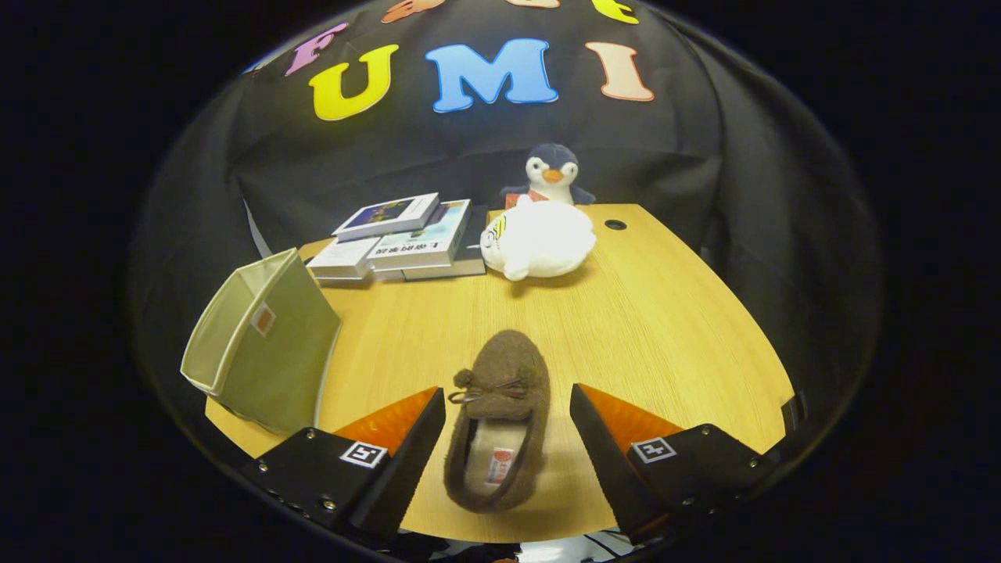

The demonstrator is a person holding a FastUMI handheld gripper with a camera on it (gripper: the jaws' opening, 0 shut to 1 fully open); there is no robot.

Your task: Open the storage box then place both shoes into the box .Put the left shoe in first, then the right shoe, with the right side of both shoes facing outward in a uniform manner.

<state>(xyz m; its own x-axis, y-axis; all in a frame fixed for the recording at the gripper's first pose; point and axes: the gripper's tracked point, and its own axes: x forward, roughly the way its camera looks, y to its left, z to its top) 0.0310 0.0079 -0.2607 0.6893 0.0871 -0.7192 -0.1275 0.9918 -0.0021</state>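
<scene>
A brown fuzzy slipper with a small bow lies on the wooden table, toe pointing away from me. It sits between the two fingers of my gripper, which stands open; neither finger touches the shoe. To the left of the fingers a pale green fabric storage box stands near the table's edge, its open top tipped to the left. I cannot see inside it.
Beyond the slipper lies a white plush toy. A stack of books is at the back left, and a plush penguin stands at the table's far edge. A small round hole is in the tabletop near the penguin.
</scene>
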